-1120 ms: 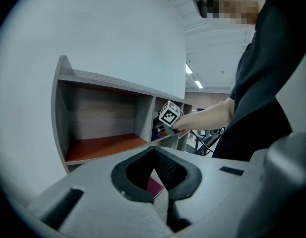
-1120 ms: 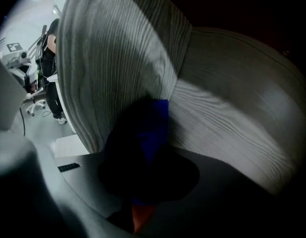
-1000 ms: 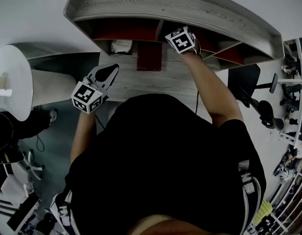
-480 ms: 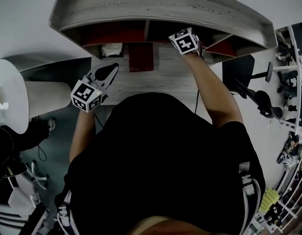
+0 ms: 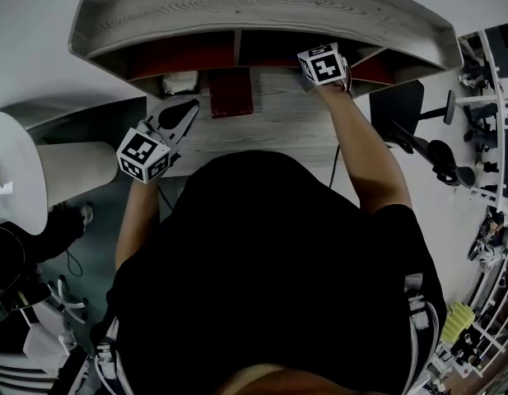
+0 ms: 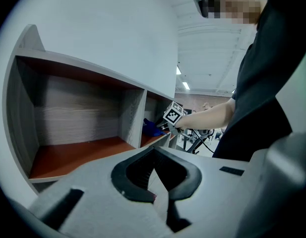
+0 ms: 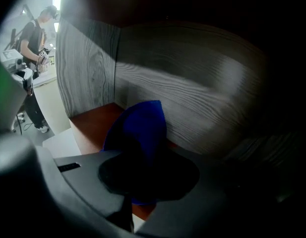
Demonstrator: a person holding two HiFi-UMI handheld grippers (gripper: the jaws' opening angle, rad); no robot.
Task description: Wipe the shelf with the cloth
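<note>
Right gripper (image 7: 143, 168) has slid rightward along the shelf (image 5: 262, 11), clamped on the cloth (image 7: 140, 125) — soft, light, best pinched at a bunched fold; left gripper (image 6: 153, 155) closed, empty.

In the head view the shelf (image 5: 262, 11) hides the cloth (image 7: 138, 125); shadow swallows its lower end in the right tongs (image 7: 145, 175).
</note>
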